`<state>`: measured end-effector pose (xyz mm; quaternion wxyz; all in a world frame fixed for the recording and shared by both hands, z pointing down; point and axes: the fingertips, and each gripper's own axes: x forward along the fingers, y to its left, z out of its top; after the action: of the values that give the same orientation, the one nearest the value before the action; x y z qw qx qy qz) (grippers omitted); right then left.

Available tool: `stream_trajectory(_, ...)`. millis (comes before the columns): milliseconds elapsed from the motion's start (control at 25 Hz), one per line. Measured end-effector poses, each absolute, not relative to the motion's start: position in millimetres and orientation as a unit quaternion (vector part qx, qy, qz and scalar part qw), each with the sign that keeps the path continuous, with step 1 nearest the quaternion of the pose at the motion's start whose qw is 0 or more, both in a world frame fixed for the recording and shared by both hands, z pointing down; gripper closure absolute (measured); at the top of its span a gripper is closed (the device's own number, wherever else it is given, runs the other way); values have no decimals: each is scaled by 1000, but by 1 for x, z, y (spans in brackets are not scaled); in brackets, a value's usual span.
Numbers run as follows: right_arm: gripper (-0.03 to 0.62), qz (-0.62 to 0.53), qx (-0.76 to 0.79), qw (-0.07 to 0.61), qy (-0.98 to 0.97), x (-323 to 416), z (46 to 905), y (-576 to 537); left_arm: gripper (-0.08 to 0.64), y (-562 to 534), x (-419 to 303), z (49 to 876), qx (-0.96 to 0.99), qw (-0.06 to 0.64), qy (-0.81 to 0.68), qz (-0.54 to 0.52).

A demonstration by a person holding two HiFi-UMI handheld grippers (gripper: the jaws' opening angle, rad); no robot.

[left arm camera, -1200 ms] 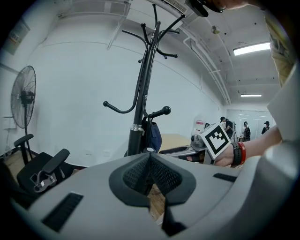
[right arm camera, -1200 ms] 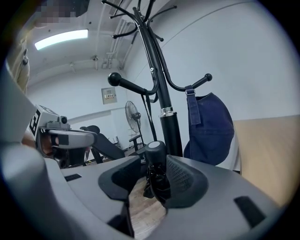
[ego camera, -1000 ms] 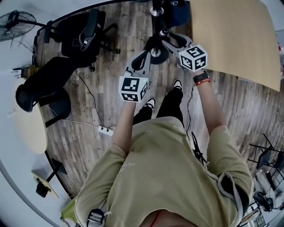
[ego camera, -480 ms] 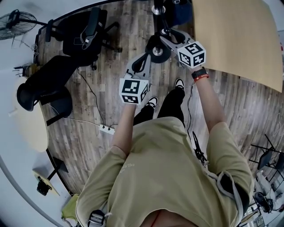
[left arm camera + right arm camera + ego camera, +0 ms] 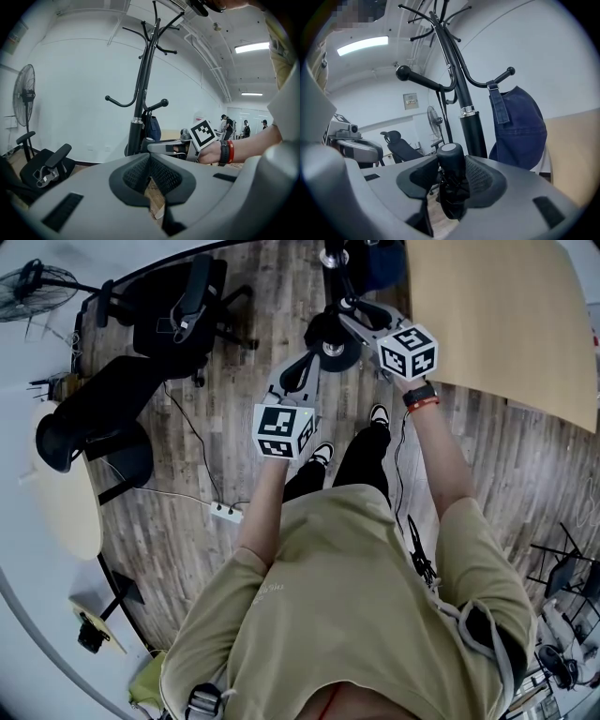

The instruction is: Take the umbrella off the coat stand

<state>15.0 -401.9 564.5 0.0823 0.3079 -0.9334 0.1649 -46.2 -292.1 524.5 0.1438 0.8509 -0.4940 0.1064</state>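
A black folded umbrella (image 5: pixel 451 180) with a grey-capped end stands upright between the jaws of my right gripper (image 5: pixel 447 176). The jaws are closing on it and both pads (image 5: pixel 480 173) touch its sides. Just behind it rises the black coat stand (image 5: pixel 464 108), its round base (image 5: pixel 330 350) on the wood floor. In the head view my right gripper (image 5: pixel 347 315) reaches to the pole; the umbrella is hard to pick out there. My left gripper (image 5: pixel 298 371) hovers lower left of the stand, shut and empty (image 5: pixel 150 161).
A blue denim bag (image 5: pixel 518 126) hangs from a hook of the stand, right of the umbrella. Black office chairs (image 5: pixel 178 306) and a floor fan (image 5: pixel 33 287) stand at left. A tan table (image 5: pixel 497 315) lies at right, a power strip (image 5: pixel 223 514) on the floor.
My right gripper has shifted only slightly by the stand's pole. The left gripper has stayed where it was.
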Motion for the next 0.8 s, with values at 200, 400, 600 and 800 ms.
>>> stream_trajectory(200, 402, 167, 323, 71, -929, 23, 555, -402, 537, -289, -46, 524, 850, 146, -494, 105)
stream_trajectory(400, 402, 171, 324, 81, -927, 21, 559, -400, 536, -284, -45, 524, 849, 150, -496, 103)
stream_trajectory(600, 402, 180, 322, 81, -926, 21, 565, -400, 537, -281, -46, 524, 846, 152, -499, 105)
stream_trajectory(800, 396, 175, 315, 75, -930, 14, 566, -403, 536, -278, -50, 529, 840, 156, -508, 107)
